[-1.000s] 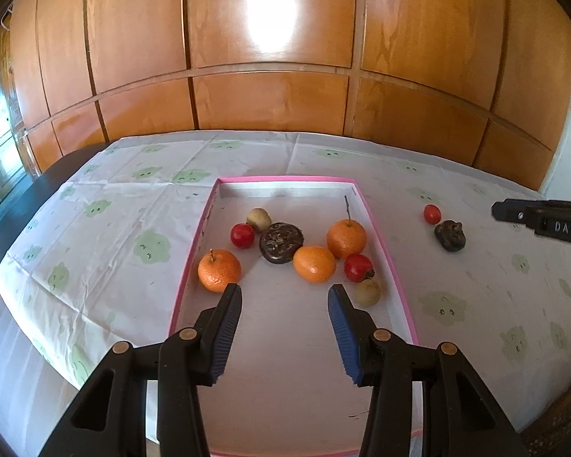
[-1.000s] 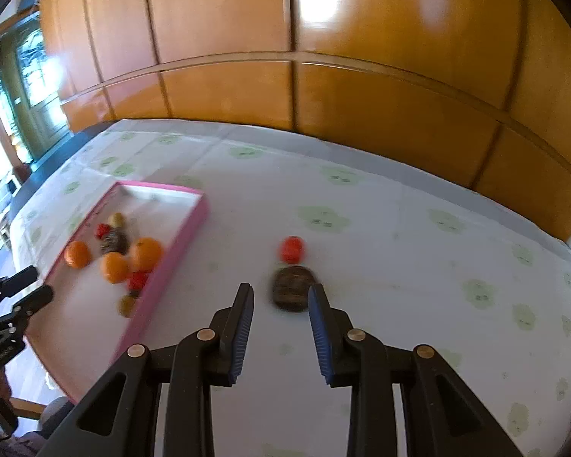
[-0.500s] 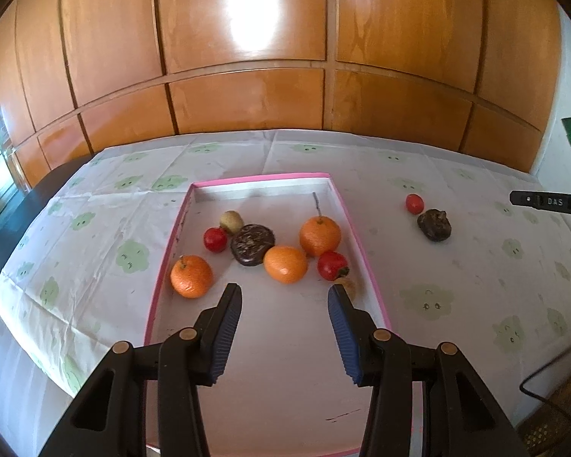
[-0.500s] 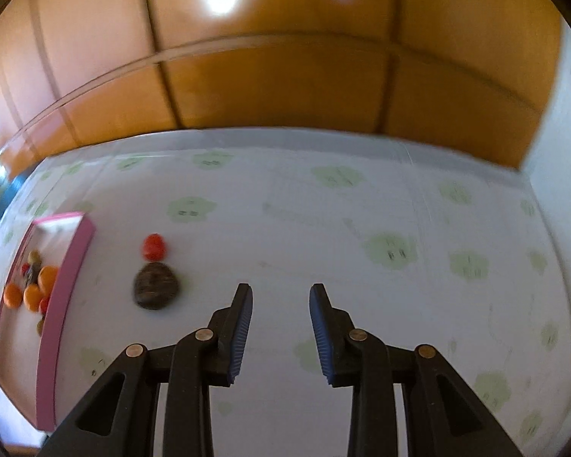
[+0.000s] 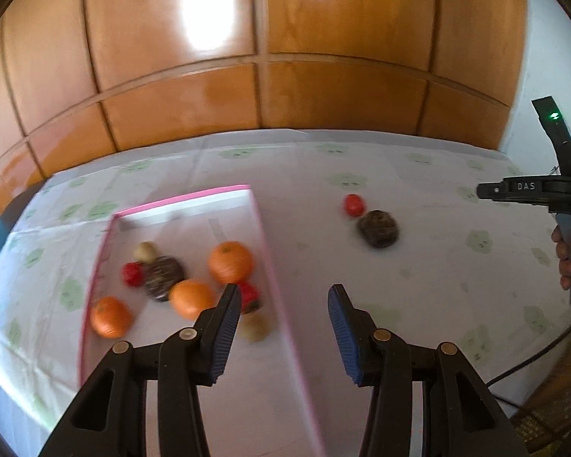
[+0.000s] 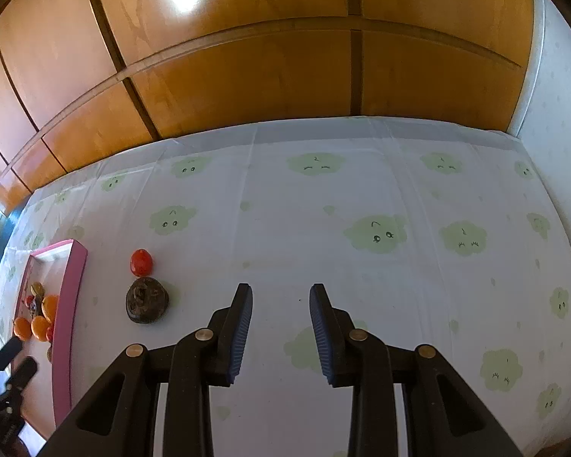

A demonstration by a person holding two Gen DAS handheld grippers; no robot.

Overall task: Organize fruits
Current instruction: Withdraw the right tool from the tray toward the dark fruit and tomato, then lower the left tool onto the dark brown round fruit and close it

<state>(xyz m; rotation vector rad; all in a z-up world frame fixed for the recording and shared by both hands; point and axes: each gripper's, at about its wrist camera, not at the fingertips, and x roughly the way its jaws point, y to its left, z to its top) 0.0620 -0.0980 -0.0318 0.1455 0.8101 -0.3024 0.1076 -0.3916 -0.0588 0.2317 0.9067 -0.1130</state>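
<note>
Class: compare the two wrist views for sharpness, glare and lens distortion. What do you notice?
Left wrist view: motion blur smears the fruit in the pink tray; glare spots the wooden wall. Right wrist view: sharp, with the red fruit crisp; same wall glare; fisheye bends the panel lines in both.

Each claw (image 5: 283, 306) (image 6: 281, 304) has black arms, blue ribbed pads (image 6: 240, 333), brass-coloured screws (image 6: 204, 334); "DAS" lettering (image 5: 526, 186) marks one.

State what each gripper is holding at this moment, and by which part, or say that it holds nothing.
Nothing is held. The left gripper is open and empty above the pink tray's right edge; the right gripper is open and empty over bare tablecloth.
</note>
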